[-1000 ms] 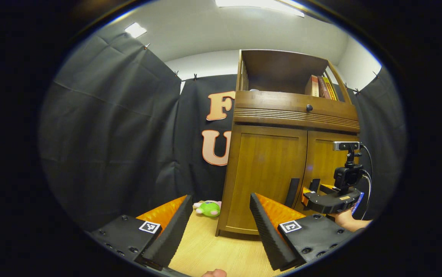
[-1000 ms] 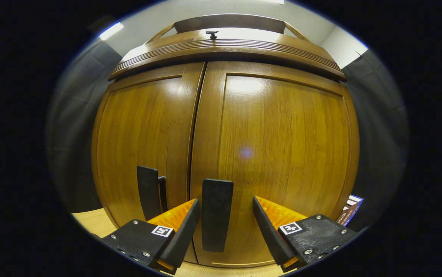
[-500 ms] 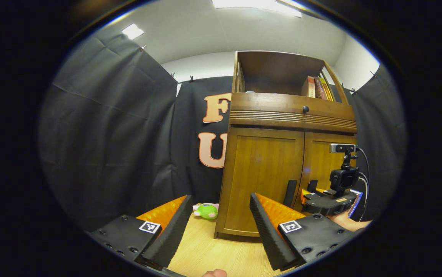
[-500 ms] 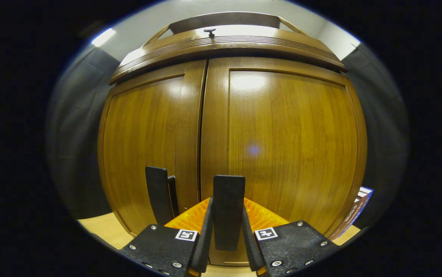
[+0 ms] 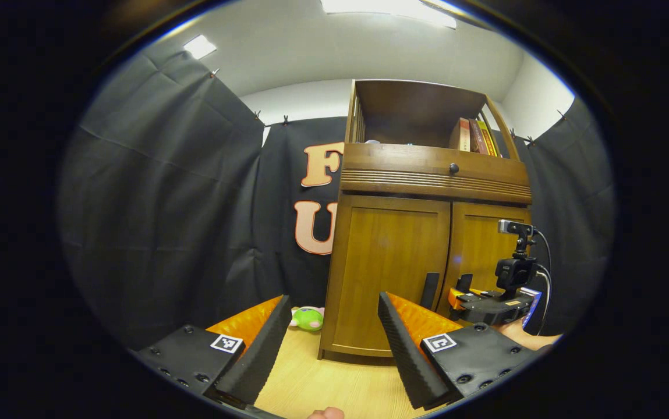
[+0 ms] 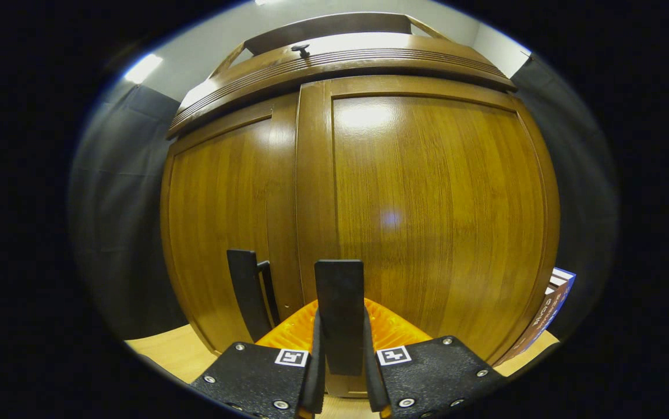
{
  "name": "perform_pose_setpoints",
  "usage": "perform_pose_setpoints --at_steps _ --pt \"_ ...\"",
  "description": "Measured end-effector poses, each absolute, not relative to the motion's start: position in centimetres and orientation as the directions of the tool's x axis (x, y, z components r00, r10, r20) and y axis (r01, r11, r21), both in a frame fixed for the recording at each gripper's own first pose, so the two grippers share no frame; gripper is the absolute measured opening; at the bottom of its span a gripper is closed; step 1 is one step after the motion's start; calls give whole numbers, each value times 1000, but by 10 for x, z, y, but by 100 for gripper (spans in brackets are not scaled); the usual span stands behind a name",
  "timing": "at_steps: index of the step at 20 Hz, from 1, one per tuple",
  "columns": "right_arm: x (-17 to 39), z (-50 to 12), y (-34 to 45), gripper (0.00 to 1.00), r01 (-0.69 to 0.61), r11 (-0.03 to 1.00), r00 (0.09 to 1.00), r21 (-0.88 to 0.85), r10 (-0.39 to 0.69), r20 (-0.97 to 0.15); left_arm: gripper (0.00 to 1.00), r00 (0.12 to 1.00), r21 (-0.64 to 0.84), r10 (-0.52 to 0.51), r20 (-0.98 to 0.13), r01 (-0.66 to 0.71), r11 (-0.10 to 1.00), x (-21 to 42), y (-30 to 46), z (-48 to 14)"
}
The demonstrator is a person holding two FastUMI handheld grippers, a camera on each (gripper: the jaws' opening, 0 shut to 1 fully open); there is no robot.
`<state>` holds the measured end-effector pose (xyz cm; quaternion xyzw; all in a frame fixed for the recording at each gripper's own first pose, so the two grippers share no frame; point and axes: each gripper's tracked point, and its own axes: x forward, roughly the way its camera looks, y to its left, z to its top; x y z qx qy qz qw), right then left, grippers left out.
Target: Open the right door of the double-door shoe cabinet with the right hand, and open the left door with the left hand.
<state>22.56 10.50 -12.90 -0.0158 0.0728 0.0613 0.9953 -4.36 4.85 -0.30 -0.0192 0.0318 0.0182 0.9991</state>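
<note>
The brown wooden shoe cabinet [image 5: 427, 186] stands ahead in the left gripper view, with its left door [image 5: 389, 267] shut. My left gripper [image 5: 331, 343] hangs open and empty, well short of the left door's black handle [image 5: 429, 290]. My right gripper [image 6: 340, 372] is shut on the right door's black handle [image 6: 340, 308]. In the right gripper view, the right door [image 6: 439, 203] has its inner edge a little forward of the left door [image 6: 223, 221]. The left handle [image 6: 247, 291] stands free beside it. The right gripper [image 5: 456, 298], seen from the left gripper view, sits at the right handle.
A green plush toy [image 5: 308, 319] lies on the wooden floor [image 5: 322, 384] at the cabinet's left foot. Books [image 5: 474, 137] stand on the open upper shelf, above a drawer with a round knob [image 5: 454, 169]. A box [image 6: 549, 302] leans at the cabinet's right side.
My right gripper shut on the right door's handle, and the door's inner edge has come slightly forward. The left gripper has drifted back from the cabinet, staying open.
</note>
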Motion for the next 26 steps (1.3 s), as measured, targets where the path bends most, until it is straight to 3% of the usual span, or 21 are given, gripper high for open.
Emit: perform_pose_setpoints --at_steps 9,13,22,23,24,25,26 --pt "152 -120 91 29 -217 976 961 -18 210 -179 95 998 -47 -10 -67 7 999 -48 28 -5" --pt "119 -112 75 29 -218 976 960 -5 214 -181 99 996 -48 -44 -73 41 998 -45 13 -7" --pt "56 -96 21 28 -186 982 963 -21 178 -205 95 988 -60 -131 -77 126 990 -39 -35 -9" --pt "51 -95 13 38 -172 985 966 -24 164 -201 95 987 -64 -140 -77 135 989 -38 -40 -9" --pt "43 -92 -1 18 -153 988 970 -26 145 -195 95 986 -67 -150 -76 145 987 -38 -45 -10" --pt "39 -92 -10 37 -135 990 973 -30 127 -192 95 984 -69 -160 -76 155 985 -36 -51 -10" --pt "31 -90 -17 25 -118 992 975 -35 109 -192 95 982 -71 -170 -76 165 984 -36 -56 -11"
